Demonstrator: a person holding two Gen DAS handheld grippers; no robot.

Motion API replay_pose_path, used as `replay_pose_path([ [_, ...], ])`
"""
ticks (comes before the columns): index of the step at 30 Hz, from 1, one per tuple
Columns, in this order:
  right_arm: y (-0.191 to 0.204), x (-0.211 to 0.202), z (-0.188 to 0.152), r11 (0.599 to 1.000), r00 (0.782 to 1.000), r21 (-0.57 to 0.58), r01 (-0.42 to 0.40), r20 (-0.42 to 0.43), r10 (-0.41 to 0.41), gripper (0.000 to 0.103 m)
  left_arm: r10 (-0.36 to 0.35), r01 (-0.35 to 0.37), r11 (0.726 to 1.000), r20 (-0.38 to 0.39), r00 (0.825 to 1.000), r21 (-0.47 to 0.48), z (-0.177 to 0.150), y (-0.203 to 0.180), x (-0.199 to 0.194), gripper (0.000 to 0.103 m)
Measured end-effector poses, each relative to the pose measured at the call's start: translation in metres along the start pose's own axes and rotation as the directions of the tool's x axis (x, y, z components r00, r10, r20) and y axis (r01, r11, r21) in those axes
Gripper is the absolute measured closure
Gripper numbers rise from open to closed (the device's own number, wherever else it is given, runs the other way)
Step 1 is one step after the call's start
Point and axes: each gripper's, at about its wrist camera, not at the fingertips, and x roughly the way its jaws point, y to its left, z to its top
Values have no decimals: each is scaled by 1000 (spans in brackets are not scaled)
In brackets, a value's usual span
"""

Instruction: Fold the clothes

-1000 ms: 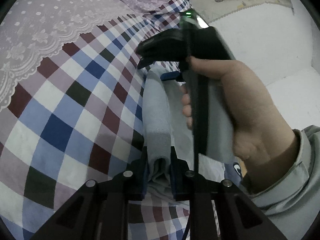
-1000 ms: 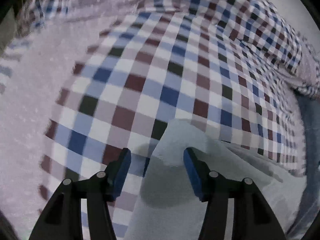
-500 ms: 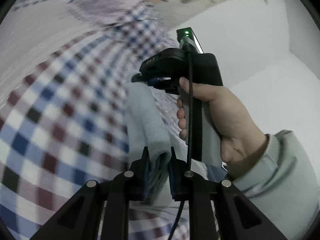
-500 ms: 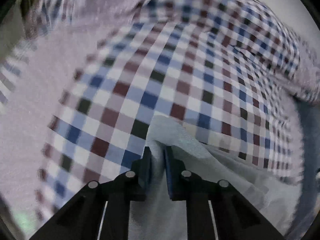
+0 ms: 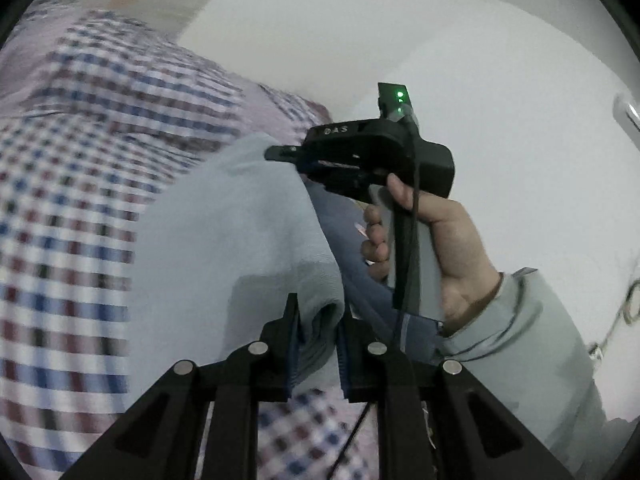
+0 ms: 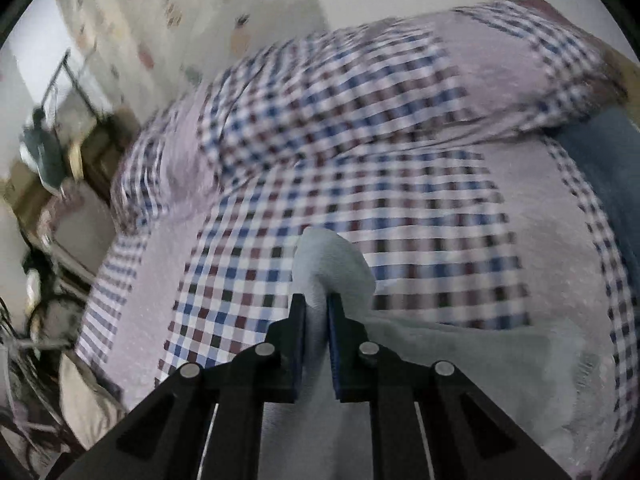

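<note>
A pale grey-blue garment [image 5: 240, 240] hangs stretched between both grippers, lifted above the checked bed cover [image 5: 80, 160]. My left gripper [image 5: 318, 320] is shut on a bunched edge of it. In the left wrist view the right gripper [image 5: 280, 154] shows farther off, held by a hand [image 5: 432, 232], pinching the cloth's far edge. In the right wrist view my right gripper [image 6: 316, 304] is shut on a fold of the same garment [image 6: 332, 264], which trails off down to the right [image 6: 460, 360].
The checked and lilac bed cover [image 6: 380, 140] spreads below. A dark blue cloth [image 6: 612, 168] lies at the bed's right side. White walls [image 5: 460, 40] rise behind. Wooden furniture and a metal rack [image 6: 52, 128] stand left of the bed.
The right gripper closed on the garment's edge. Both grippers rose and swung away from the bed, lifting the cloth; the views now show wall and the whole bed.
</note>
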Motion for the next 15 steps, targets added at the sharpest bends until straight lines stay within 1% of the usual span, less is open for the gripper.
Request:
replay_pose_path([
  [3,-50,-43,-12,1000,999,20,-12,33,12,93,10,-7,999,-47,999,51,-14,-42,55,88],
  [6,-106,-48,-24,999,999,52,-13,37,11,93,24,-19,999,-99,995,49,-36,-70,115,87],
  [9,-170,-47,-37,995,1000,97,0,28,-3,93,49,-42,998,-156,987,43,-56,-76,168,87],
  [12,-230,-31,-57,985,999,169,45,-6,-45,92,103,-92,994,-235,967,59,-77,-74,219,87],
  [14,-261,-13,-69,977,996,198,85,-37,-79,90,128,-118,992,-298,946,51,-92,-67,250,81],
  [15,-276,-4,-76,970,993,216,111,-57,-101,88,126,-118,992,-332,935,44,-97,-64,260,74],
])
